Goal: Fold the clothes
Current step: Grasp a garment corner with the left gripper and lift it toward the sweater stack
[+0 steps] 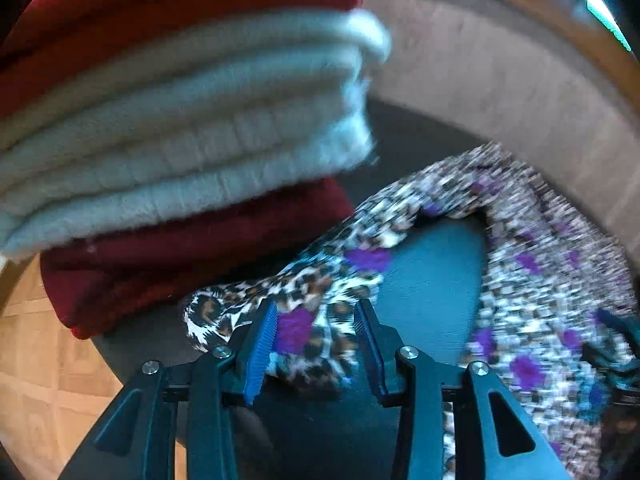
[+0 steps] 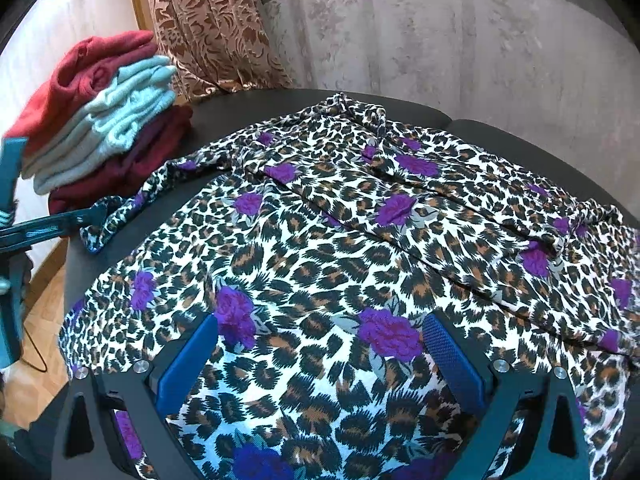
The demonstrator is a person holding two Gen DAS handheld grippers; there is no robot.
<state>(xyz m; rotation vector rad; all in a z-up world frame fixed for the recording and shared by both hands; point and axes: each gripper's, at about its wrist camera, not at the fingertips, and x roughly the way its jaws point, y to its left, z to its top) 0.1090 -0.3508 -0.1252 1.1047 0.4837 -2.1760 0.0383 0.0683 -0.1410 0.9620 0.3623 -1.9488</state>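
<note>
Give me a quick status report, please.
Left gripper open around leopard-print garment sleeve. Right gripper open over its body. Folded stack close beside sleeve.

the garment lies spread on the table, the folded stack at its left.

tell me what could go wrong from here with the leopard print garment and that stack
1. The left tongs sit open around the sleeve end of the leopard print garment, right beside the stack of folded sweaters; swinging the sleeve over could nudge the stack.
2. The garment's far edge is bunched, so folding now may lock in wrinkles.
</note>
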